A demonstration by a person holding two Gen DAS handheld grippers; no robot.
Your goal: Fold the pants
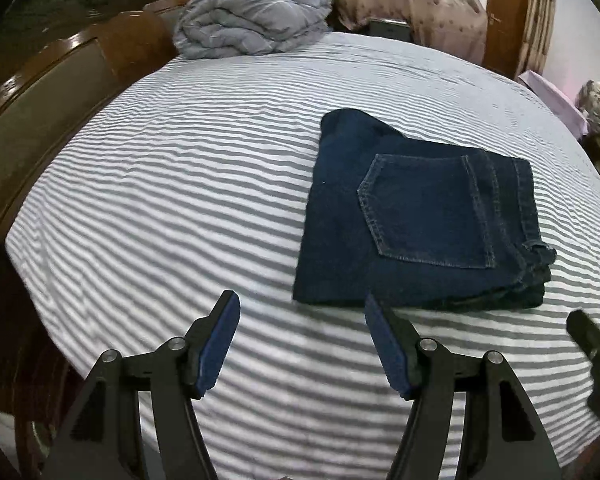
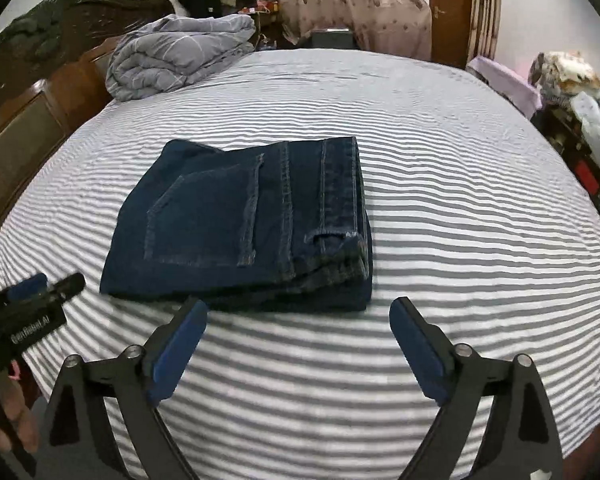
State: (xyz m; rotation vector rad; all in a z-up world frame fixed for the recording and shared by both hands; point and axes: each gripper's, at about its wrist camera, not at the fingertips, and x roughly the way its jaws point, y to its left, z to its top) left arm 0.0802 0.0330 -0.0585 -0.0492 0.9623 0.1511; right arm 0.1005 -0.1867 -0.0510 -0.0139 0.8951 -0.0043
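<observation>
Dark blue jeans (image 1: 420, 216) lie folded into a compact rectangle on the striped bed, back pocket up; they also show in the right wrist view (image 2: 244, 228). My left gripper (image 1: 300, 312) is open and empty, just short of the jeans' near edge, toward their left corner. My right gripper (image 2: 298, 316) is open and empty, just short of the jeans' near edge. The right gripper's tip shows at the right edge of the left wrist view (image 1: 596, 336). The left gripper shows at the left edge of the right wrist view (image 2: 40, 288).
The bed has a grey-and-white striped sheet (image 2: 460, 200). A folded grey quilt (image 2: 172, 56) lies at the far left corner by the wooden headboard (image 1: 60, 80). Curtains (image 2: 340, 0), a door and cluttered items (image 2: 568, 76) stand beyond the bed.
</observation>
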